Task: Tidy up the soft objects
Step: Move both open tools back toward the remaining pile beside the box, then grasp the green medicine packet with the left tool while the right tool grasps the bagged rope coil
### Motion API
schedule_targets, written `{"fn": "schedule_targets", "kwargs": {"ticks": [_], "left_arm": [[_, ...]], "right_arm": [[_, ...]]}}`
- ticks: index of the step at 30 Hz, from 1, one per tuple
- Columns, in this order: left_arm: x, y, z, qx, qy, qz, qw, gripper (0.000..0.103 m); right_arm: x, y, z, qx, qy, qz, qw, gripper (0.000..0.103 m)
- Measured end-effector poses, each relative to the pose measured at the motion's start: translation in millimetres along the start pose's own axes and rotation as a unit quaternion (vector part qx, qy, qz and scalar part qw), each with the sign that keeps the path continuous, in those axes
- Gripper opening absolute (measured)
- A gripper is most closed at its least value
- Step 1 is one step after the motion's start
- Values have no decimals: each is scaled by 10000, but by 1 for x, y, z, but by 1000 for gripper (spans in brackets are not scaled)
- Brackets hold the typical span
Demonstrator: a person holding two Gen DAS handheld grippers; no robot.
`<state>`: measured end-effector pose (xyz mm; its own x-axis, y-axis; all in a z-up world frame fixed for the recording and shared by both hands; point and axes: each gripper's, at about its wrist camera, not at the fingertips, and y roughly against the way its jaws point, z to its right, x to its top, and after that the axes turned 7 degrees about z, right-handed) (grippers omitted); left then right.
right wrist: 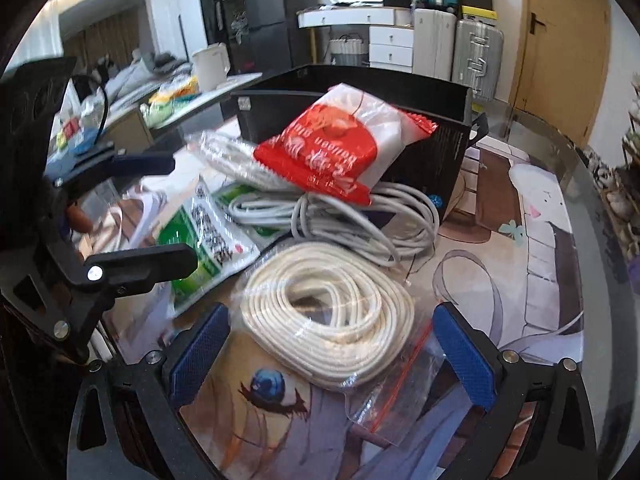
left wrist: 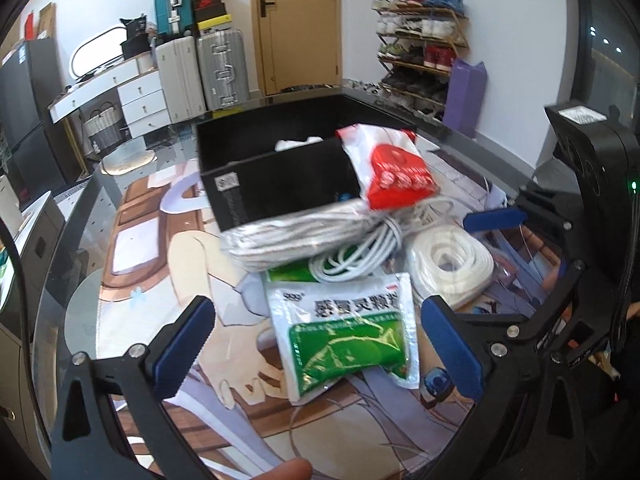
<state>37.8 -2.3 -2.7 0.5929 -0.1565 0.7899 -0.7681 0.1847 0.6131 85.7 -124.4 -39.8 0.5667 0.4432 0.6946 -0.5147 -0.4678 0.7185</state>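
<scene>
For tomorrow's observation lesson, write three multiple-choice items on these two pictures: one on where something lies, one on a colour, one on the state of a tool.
1. Where does the red and white packet lie?
A. on the rim of the black box and the grey cable bundle
B. under the white rope coil
C. on the floor

2. What colour is the lower panel of the medicine sachet?
A. blue
B. green
C. yellow

3. How does the right tool stand?
A. shut on the packet
B. shut on nothing
C. open, one finger on each side of the white rope coil

Key: 1 A, the packet leans on the black box edge and rests on the grey cable bundle. 2 B, the panel is plainly green. 3 C, the blue fingers stand wide apart with the white rope coil between them.
</scene>
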Motion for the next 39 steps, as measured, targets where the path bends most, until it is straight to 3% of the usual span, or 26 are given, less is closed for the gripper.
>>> {"fn": "schedule_targets", "kwargs": {"ticks": [10, 25, 33, 39], "left_arm": [[-9, -10, 10, -151, -230, -345, 9990, 103], [-15, -21, -1, -152, 83, -544, 9984, 102], [-13, -11, 0, -298, -36, -422, 9987, 69], [-10, -4, -4, -358, 7, -320, 9988, 63]], "right_arm": [[-5, 8, 14, 127, -73, -16, 9999, 102], [2, 3, 10, 17, -145, 25, 9999, 102], [4, 13, 16, 297, -237, 204, 9991, 102], [10, 16, 17, 287, -154, 252, 9992, 102]]}}
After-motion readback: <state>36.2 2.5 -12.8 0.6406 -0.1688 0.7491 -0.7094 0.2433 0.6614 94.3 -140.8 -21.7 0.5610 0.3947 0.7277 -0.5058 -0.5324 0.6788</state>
